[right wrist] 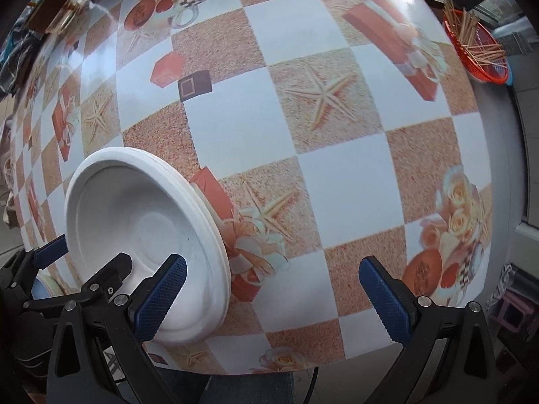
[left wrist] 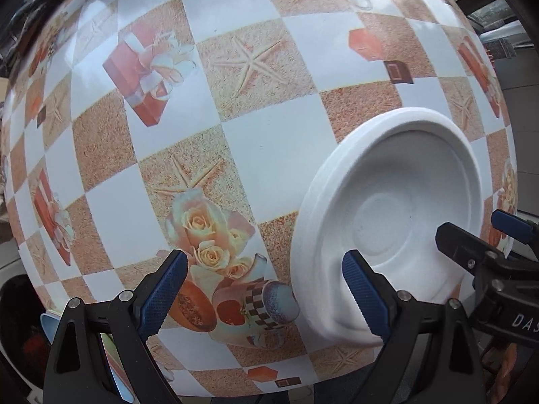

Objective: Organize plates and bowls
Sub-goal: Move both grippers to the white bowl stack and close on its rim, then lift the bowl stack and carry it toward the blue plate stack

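I had my left black two-finger gripper with blue ribbed pads (left wrist: 266, 289) spread wide, jaws well apart and pointing forward. My right black gripper with matching blue pads (right wrist: 273, 296) was spread just as wide. Each one showed at the edge of the other's view, the two sitting close side by side.

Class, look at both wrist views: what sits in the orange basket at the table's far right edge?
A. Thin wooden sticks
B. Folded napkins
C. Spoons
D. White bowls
A: in the right wrist view the orange basket holds a loose pile of thin wooden sticks, while the white bowl sits apart on the table.
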